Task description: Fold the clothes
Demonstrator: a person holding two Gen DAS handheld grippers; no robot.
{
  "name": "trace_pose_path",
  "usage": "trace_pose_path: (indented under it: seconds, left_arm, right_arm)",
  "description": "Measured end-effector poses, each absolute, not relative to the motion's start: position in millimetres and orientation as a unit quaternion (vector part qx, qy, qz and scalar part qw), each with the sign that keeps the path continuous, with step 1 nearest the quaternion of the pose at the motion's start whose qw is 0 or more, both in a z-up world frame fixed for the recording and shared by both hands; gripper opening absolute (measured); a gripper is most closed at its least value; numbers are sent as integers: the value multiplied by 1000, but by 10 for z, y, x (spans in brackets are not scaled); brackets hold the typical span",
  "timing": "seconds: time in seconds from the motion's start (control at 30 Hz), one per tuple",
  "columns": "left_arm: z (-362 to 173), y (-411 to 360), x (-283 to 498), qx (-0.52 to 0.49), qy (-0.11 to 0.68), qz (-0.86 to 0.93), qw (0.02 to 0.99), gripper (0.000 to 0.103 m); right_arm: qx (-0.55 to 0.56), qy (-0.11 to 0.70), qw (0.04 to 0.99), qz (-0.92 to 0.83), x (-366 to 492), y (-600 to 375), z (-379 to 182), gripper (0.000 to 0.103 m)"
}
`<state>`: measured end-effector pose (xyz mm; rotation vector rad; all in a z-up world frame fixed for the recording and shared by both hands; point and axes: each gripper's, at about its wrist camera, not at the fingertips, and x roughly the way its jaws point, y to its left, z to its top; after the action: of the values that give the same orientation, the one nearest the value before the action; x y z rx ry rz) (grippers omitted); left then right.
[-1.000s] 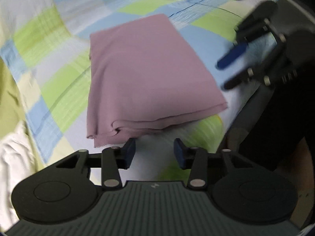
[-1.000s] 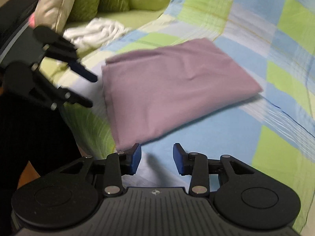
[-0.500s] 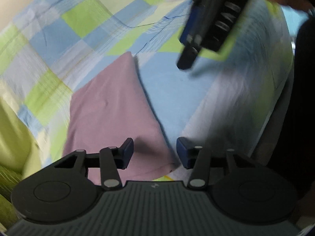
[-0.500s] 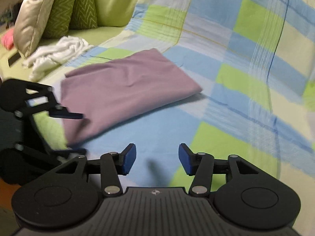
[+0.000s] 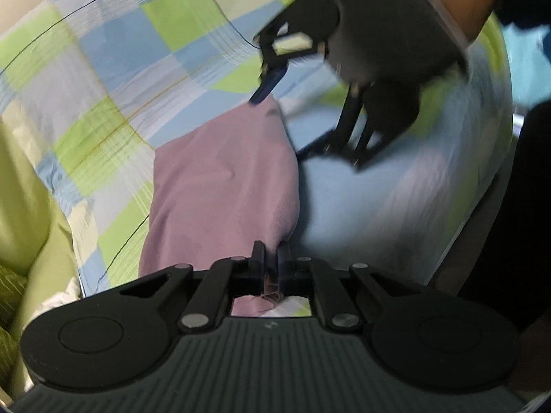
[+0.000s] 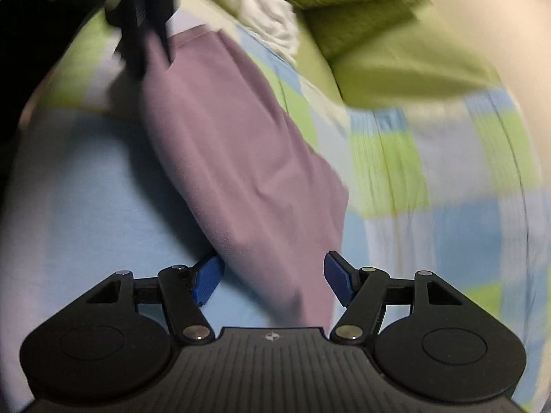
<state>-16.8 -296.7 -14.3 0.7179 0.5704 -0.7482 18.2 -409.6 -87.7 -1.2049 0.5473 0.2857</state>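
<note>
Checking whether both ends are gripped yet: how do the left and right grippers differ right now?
The left gripper is shut on a corner of the folded mauve cloth; the right gripper is open, its blue pads straddling the opposite end without pinching. Both are at the cloth's ends.

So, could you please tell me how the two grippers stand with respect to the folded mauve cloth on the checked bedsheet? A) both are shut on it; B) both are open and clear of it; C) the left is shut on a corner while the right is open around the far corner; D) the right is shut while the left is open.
C: the left gripper pinches the folded mauve cloth; the right gripper straddles its corner, open.
</note>
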Motion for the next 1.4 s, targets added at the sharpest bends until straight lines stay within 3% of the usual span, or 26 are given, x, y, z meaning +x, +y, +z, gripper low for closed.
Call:
trace_pose_path:
  seconds: [0.13, 0.17, 0.27, 0.5, 0.83, 0.97, 1.1, 1.2, 1.27, 1.4]
  left_arm:
    - [-35, -2888, -121, 320, 269, -353, 837, 6]
    - [-22, -2880, -92, 320, 269, -353, 837, 6]
    - [7, -2841, -19, 325, 265, -351, 837, 6]
    - [236, -2746, 309, 364, 215, -336, 842, 6]
    - [1035, -3048, 575, 409, 33, -348, 843, 5]
    - [634, -2941, 272, 425, 53, -395, 812, 5]
    - [-67, -2749, 1, 472, 141, -430, 757, 5]
    - [-486, -2606, -165, 497, 208, -445, 715, 3]
    - [-447, -2483, -228, 478, 226, -450, 720, 3]
    - [-211, -2354, -47, 431, 240, -437, 752, 6]
  right_arm:
    - [-593, 249, 756, 123, 412, -4276, -921, 61]
    - [-594, 256, 753, 121, 474, -4332, -924, 52]
    - [-576, 299, 751, 120, 643, -4438, -935, 7]
    - [-527, 288, 798, 58, 625, -4520, -482, 5]
    - [-485, 266, 822, -140, 184, -4628, 388, 5]
    - [-448, 314, 825, -142, -274, -4243, 126, 5]
    - [-407, 370, 828, -111, -541, -3972, -213, 5]
    - [-374, 410, 827, -88, -741, -3768, -467, 11]
    - [-352, 437, 825, -72, -875, -3632, -637, 12]
    - [-302, 430, 847, -83, -1076, -3772, -412, 19]
